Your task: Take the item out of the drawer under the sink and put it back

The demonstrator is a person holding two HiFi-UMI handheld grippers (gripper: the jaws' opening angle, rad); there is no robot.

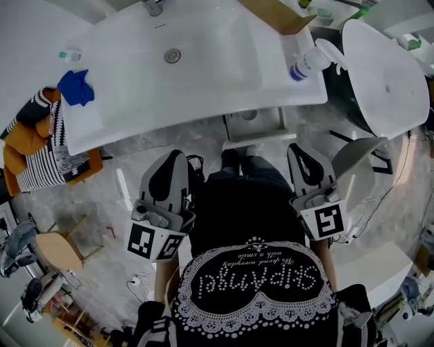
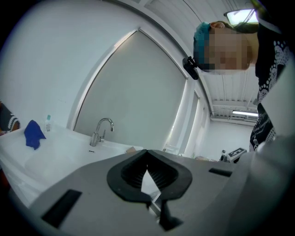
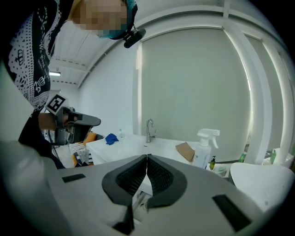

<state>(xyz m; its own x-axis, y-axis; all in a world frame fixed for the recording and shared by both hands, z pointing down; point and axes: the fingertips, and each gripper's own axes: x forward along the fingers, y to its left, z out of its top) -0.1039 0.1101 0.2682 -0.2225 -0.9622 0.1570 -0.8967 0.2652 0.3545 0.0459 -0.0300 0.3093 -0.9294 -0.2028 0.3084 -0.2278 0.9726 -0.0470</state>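
Note:
Under the white sink counter, the grey drawer juts out a little past the front edge; I cannot make out what lies in it. My left gripper is held at the left of my body, short of the counter, jaws shut with nothing between them. My right gripper hangs at the right, just right of the drawer, also shut and empty. In the left gripper view the left gripper's pads meet at the tip. In the right gripper view the right gripper's pads also meet.
On the counter lie a blue cloth, a spray bottle, a piece of cardboard and the tap. A white basin stands right of the counter. Striped and orange clothes are heaped at the left, above a wooden stool.

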